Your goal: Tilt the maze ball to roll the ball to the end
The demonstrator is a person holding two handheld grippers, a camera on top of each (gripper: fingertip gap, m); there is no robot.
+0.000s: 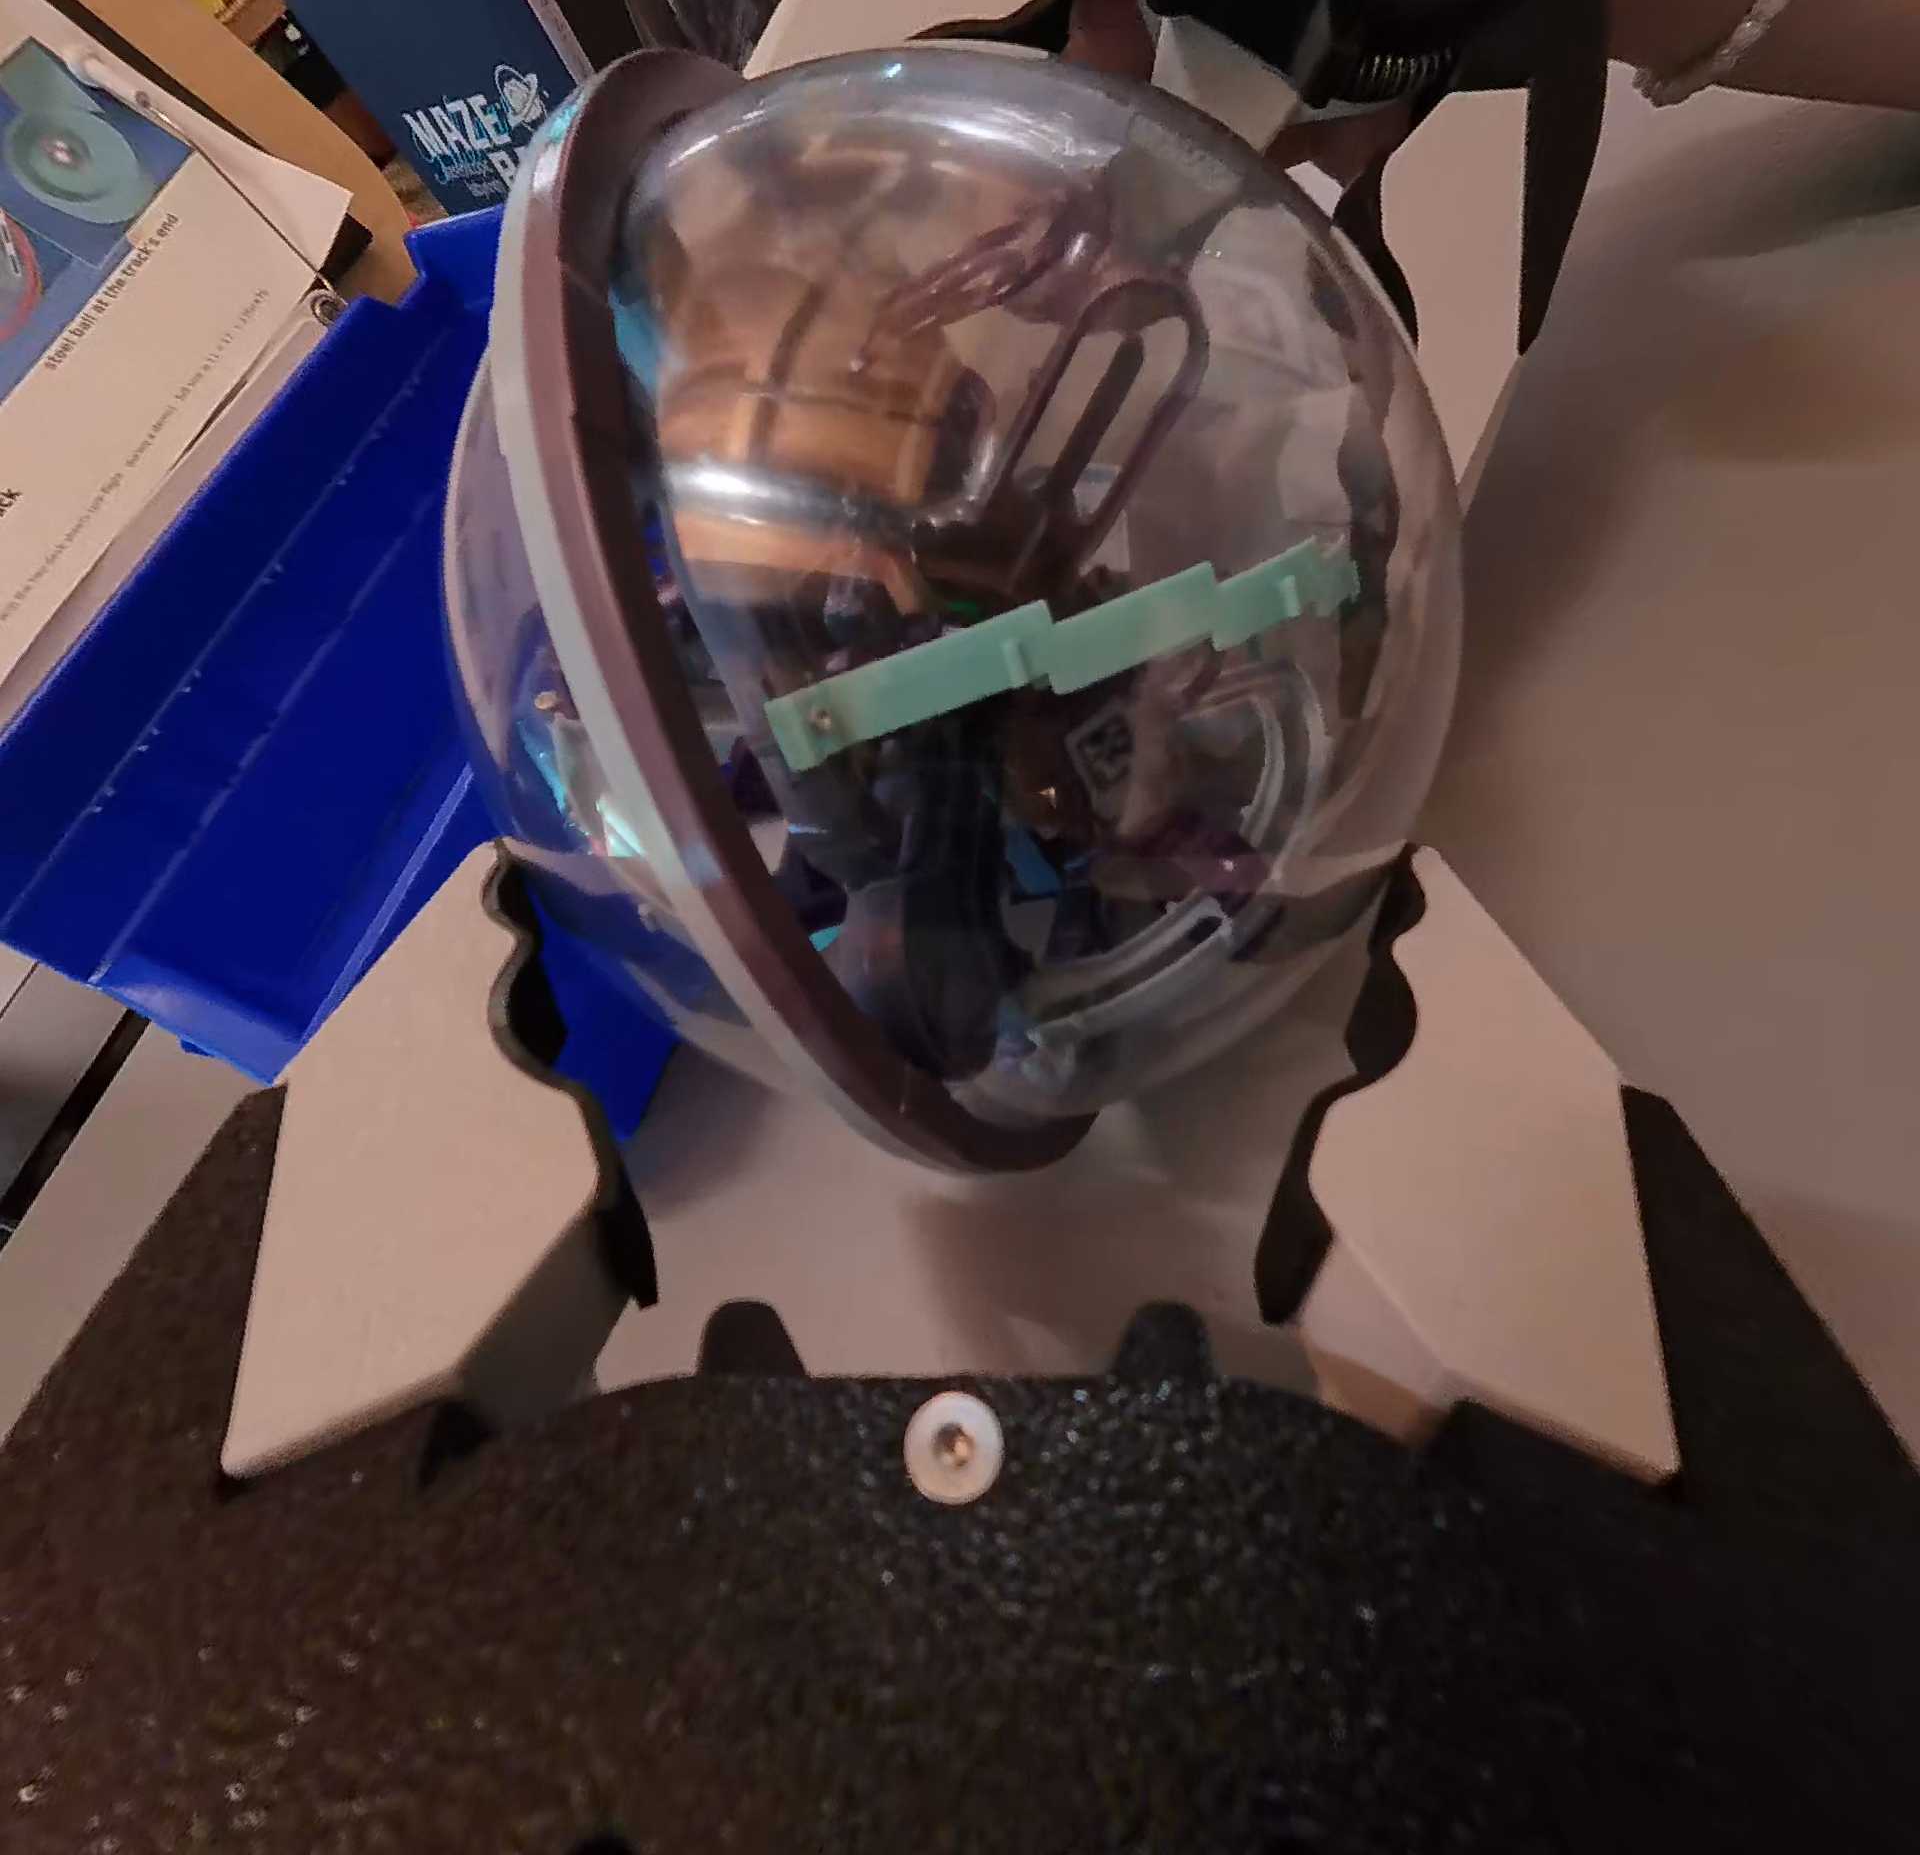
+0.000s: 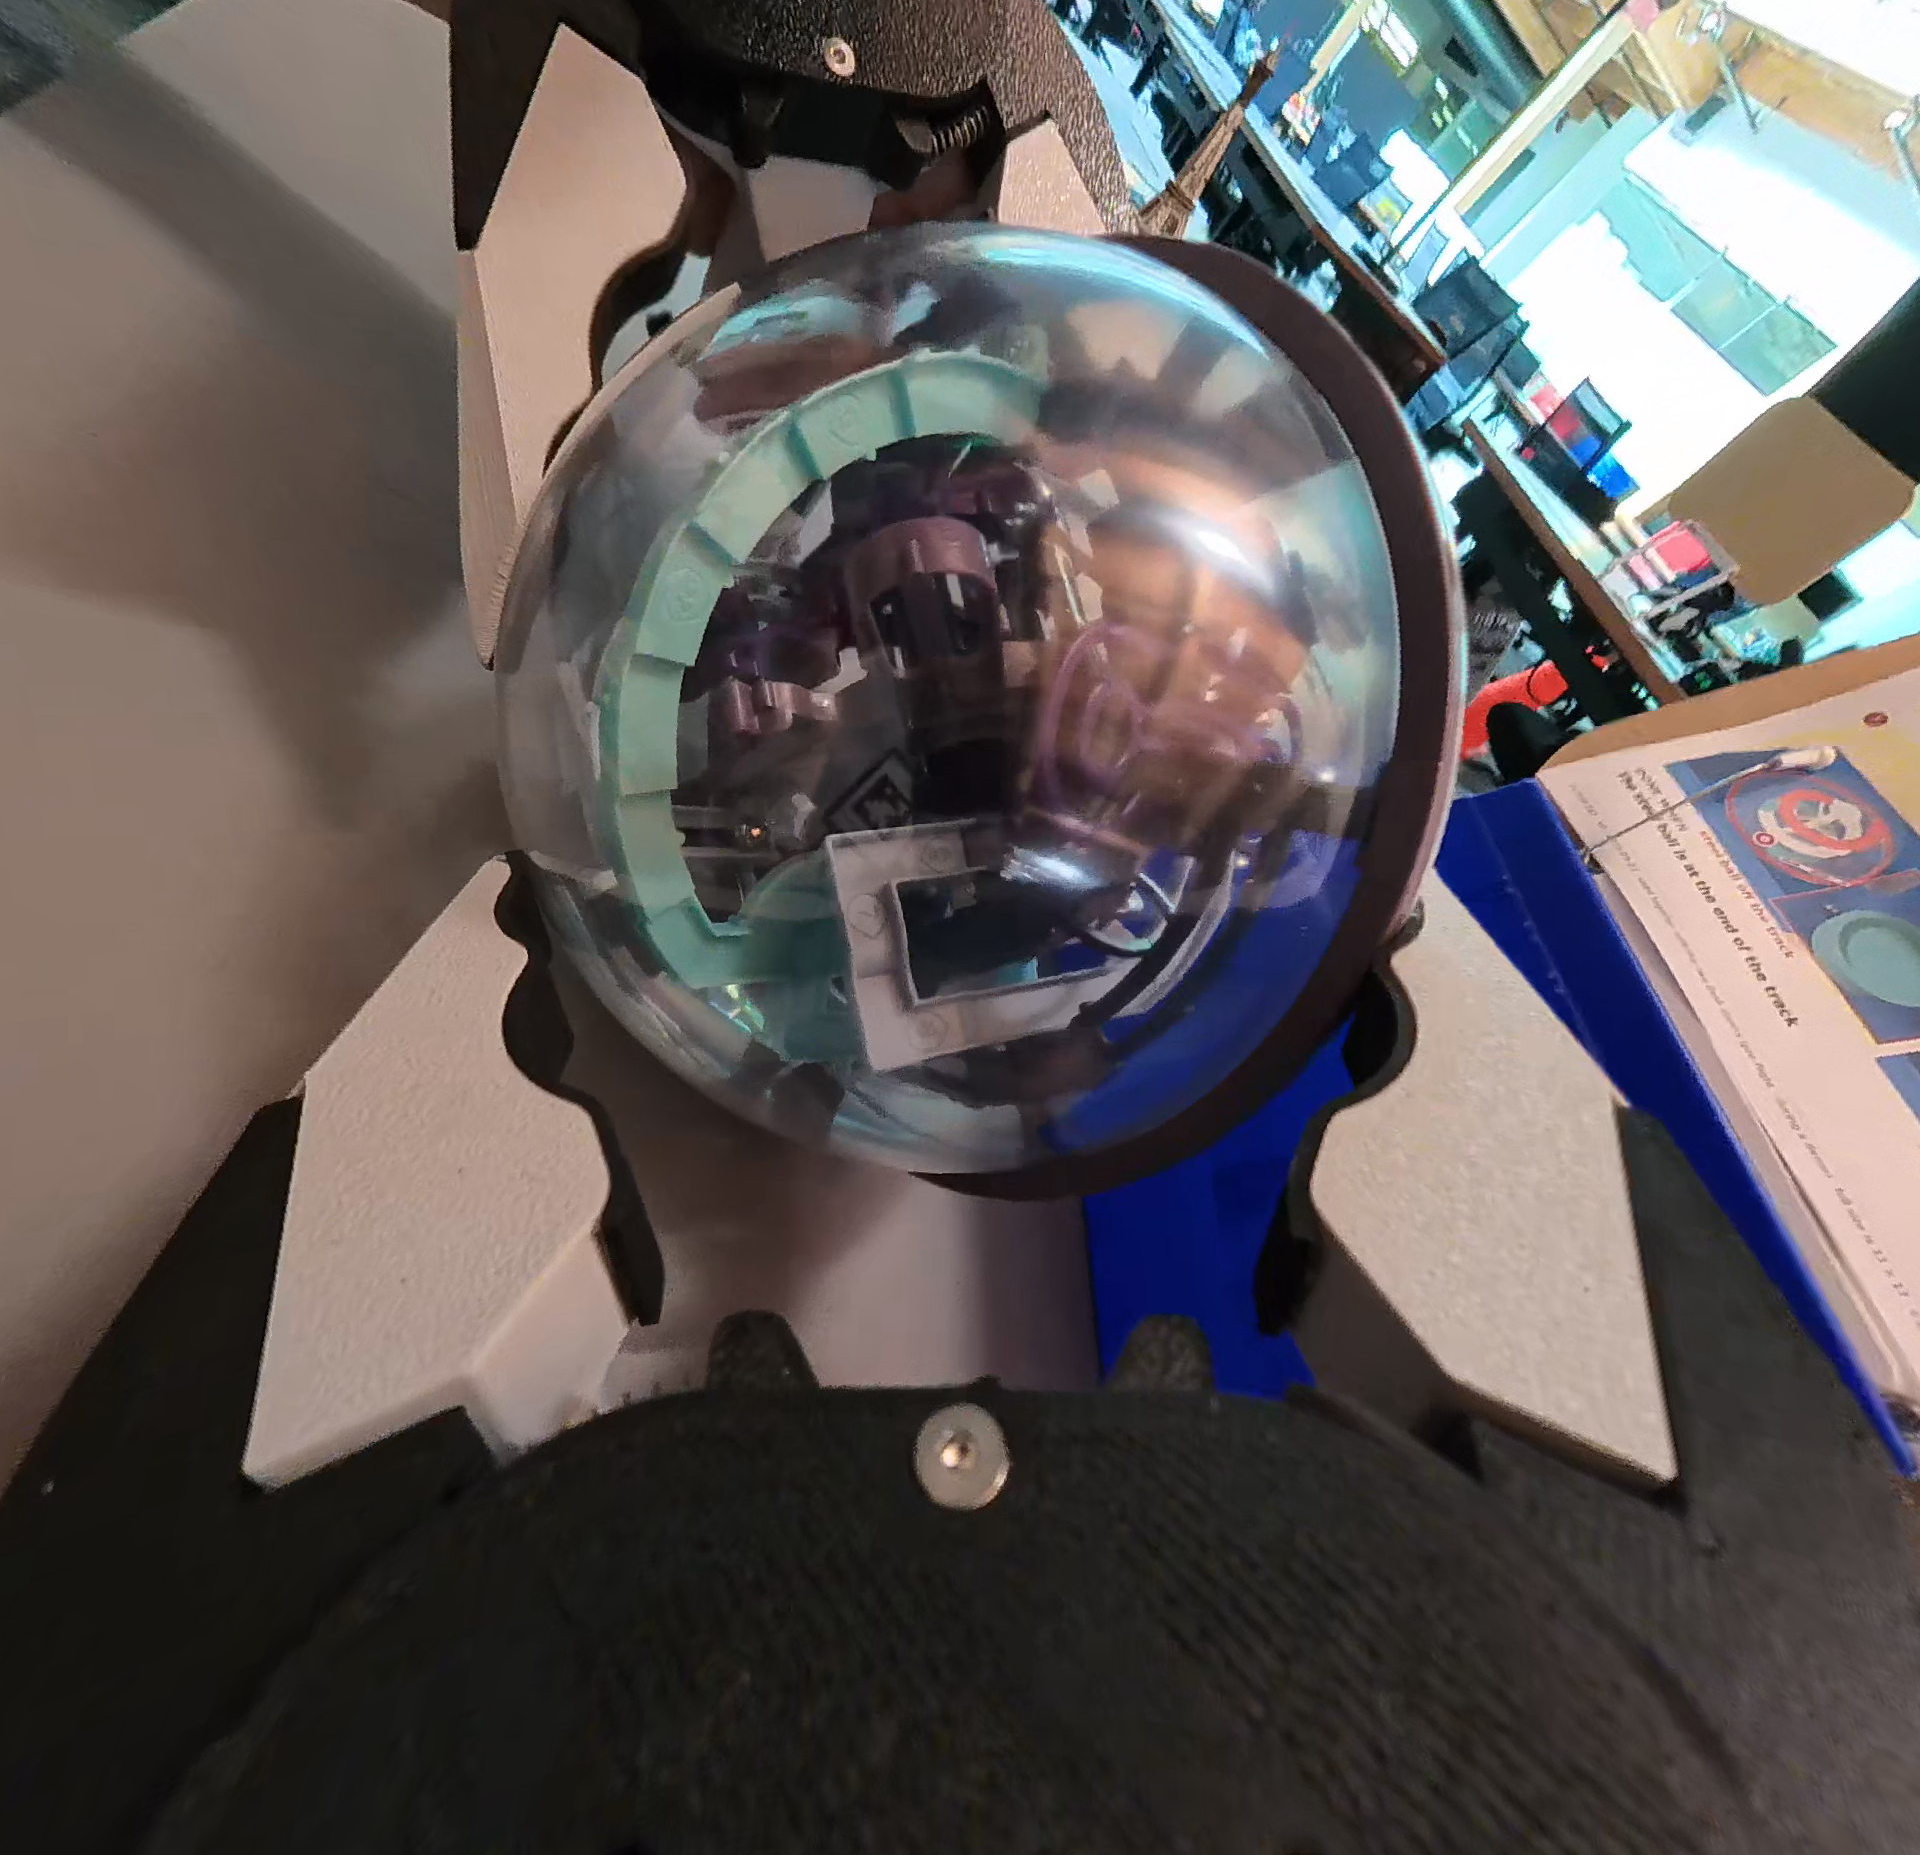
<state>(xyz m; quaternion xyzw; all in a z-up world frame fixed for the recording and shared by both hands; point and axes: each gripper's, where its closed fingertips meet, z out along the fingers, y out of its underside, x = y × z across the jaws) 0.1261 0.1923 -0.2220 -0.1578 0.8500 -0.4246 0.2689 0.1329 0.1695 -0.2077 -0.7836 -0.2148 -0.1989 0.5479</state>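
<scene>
We are looking over a pale grey surface (image 1: pixel 1714 766) that is carrying a blue plastic bin (image 1: pixel 239 766) and a printed sheet (image 2: pixel 1787 974) beside it. Behind, long rows of desks (image 2: pixel 1351 247) are running toward bright windows (image 2: pixel 1714 247), and daylight is flooding that far side of the room.

The maze ball (image 1: pixel 951 600) is sitting between the left tool (image 1: pixel 951 932) and the right tool (image 2: pixel 951 932), which are facing each other across it. A bin (image 1: pixel 239 662) is lying beside the ball on the bench (image 1: pixel 1683 662), with a printed sheet (image 2: pixel 1766 974) lying just beyond the bin.
</scene>
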